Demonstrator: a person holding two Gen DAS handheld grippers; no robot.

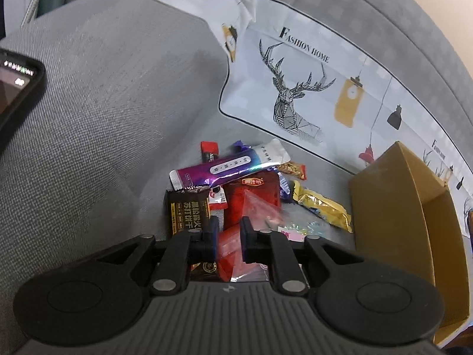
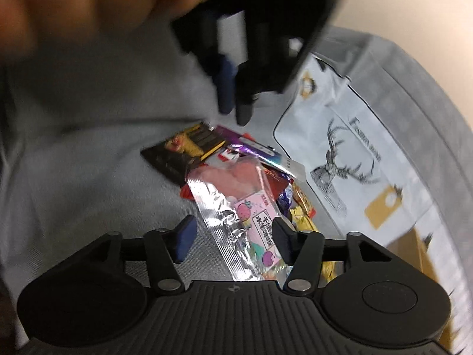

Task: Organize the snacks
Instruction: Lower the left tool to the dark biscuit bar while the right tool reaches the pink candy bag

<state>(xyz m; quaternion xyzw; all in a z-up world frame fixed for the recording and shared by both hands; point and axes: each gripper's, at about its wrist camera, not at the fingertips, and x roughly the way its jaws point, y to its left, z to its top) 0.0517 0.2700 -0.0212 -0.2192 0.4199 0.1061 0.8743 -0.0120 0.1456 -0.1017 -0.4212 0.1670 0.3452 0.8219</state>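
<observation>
A pile of snack packets lies on a grey sofa seat. In the left wrist view I see a purple stick packet (image 1: 224, 169), a black cracker packet (image 1: 186, 209), a red packet (image 1: 251, 195) and a yellow bar (image 1: 323, 207). My left gripper (image 1: 229, 233) hangs above the pile with its jaws nearly together and nothing between them; it also shows blurred from the right wrist view (image 2: 235, 115). My right gripper (image 2: 233, 236) is open, its fingers either side of a clear pink fruit-candy packet (image 2: 245, 207).
A tan cardboard box (image 1: 393, 207) stands open to the right of the pile. A white deer-print cushion (image 1: 310, 88) leans on the sofa back behind it. A black phone (image 1: 17, 94) sits at the left edge. A hand (image 2: 74, 6) fills the upper left.
</observation>
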